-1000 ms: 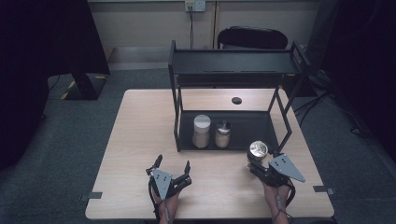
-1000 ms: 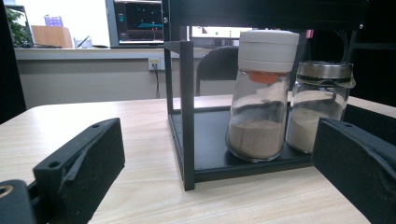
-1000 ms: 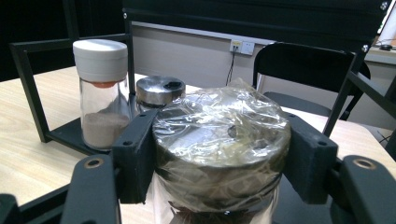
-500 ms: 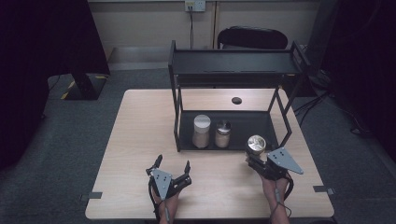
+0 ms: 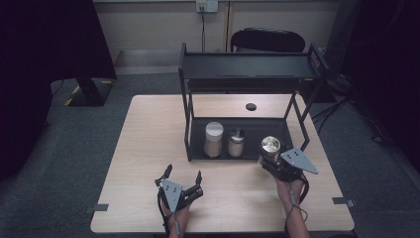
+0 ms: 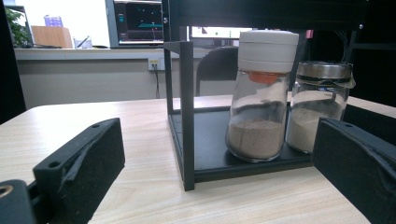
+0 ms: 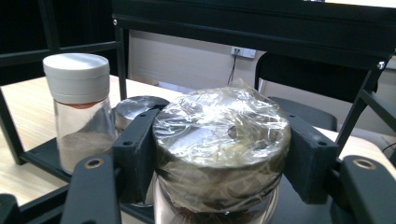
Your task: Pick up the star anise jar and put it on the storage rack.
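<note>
Both grippers, the left gripper [image 5: 183,179] and the right gripper [image 5: 271,159], are matte black, each topped behind its fingers by a grey three-cornered plate dotted with small screws. Brass-ringed screw holes sit below the blocky pads [image 7: 136,154]. Black cables trail back along bare forearms.

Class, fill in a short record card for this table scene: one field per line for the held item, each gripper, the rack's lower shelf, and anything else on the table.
Held item: foil-lidded jar, lid wrapped in clear film
Right gripper: jaws shut on the jar, at the rack's front right
Left gripper: jaws open, nothing between them, over the table's near edge
Rack: black, two-level, on the wooden table
Lower shelf: white-capped jar and metal-capped jar, side by side, both part full of pale powder
Also on table: small dark disc behind the rack
</note>
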A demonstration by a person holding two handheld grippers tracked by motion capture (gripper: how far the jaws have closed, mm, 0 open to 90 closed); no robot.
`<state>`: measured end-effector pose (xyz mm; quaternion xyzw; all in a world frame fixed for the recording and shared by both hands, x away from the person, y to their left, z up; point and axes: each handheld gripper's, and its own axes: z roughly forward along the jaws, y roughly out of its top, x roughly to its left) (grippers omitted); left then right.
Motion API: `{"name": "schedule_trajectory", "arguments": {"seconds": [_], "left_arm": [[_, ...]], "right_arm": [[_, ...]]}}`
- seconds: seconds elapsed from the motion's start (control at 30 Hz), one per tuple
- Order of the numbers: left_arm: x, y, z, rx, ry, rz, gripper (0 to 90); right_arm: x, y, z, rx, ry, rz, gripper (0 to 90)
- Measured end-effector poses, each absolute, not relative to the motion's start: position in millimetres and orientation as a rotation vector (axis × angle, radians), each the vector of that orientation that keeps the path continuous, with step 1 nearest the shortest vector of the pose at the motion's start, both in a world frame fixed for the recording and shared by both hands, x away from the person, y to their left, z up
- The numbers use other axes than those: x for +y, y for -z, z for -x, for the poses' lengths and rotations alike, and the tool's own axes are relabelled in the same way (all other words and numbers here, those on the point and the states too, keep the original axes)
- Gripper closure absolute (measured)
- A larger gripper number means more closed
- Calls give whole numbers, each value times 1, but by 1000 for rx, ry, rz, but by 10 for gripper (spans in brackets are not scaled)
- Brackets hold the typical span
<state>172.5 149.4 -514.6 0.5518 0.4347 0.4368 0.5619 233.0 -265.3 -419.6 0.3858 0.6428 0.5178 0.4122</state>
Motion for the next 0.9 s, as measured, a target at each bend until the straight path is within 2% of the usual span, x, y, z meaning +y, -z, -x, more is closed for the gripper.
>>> {"name": "schedule_trajectory", "arguments": {"seconds": [0.9], "left_arm": [[151,515,-173,1017,-1023,-1303,22]], "right_arm": [[-257,421,-273,1613,-1306,-1014,346]]}}
